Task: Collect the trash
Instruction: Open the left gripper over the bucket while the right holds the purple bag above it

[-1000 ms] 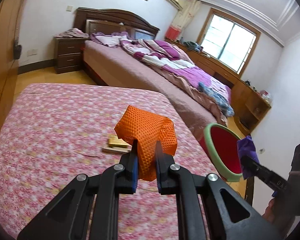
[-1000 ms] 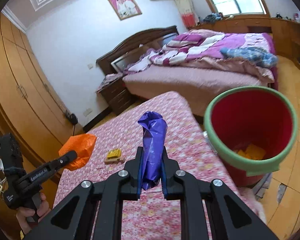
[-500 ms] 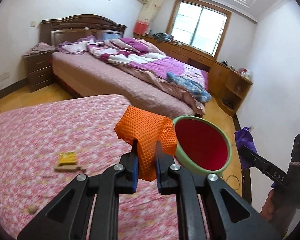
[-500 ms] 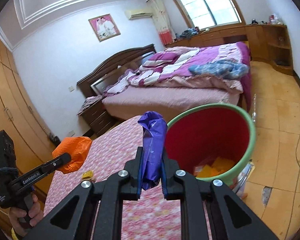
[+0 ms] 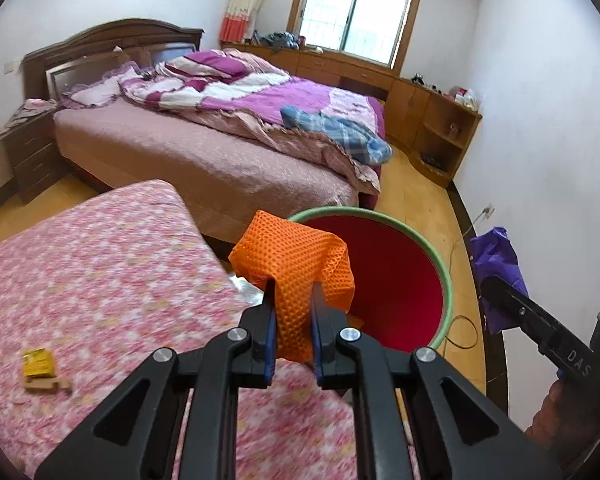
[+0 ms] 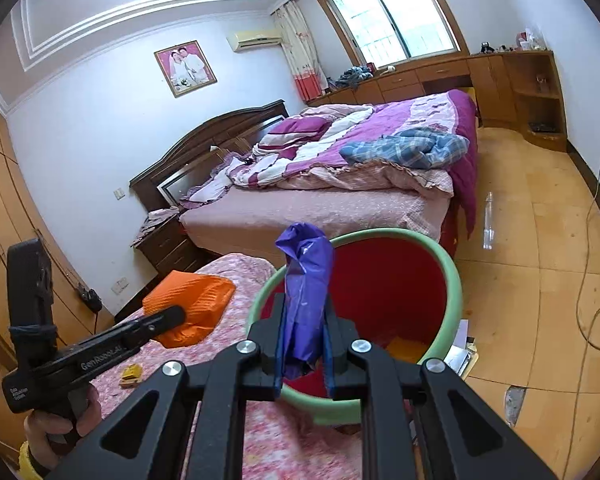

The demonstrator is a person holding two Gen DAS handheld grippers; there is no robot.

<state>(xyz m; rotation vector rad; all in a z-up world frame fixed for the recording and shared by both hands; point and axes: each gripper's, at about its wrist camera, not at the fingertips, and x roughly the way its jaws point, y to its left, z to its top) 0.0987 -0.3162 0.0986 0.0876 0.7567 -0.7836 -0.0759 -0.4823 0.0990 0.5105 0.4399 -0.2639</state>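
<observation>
Evidently I held both claws clamped, left claw (image 5: 293,312) on orange mesh (image 5: 296,264), right claw (image 6: 305,338) on purple wrapper (image 6: 306,280), poised for dropping at the red bin (image 6: 454,280), frame centre.

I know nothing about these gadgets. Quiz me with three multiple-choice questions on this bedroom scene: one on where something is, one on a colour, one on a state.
1. Where does the small yellow packet lie?
A) on the flowered mattress
B) inside the bin
C) on the floor

2. What colour is the bin's rim?
A) blue
B) green
C) black

3. What is the left claw doing?
A) hanging open and empty
B) gripping purple plastic
C) gripping orange mesh

Answers:
1 A: the yellow packet rests on the flowered mattress.
2 B: the bin is red with a green rim.
3 C: the left claw pinches the orange mesh; the right claw has the purple plastic.
</observation>
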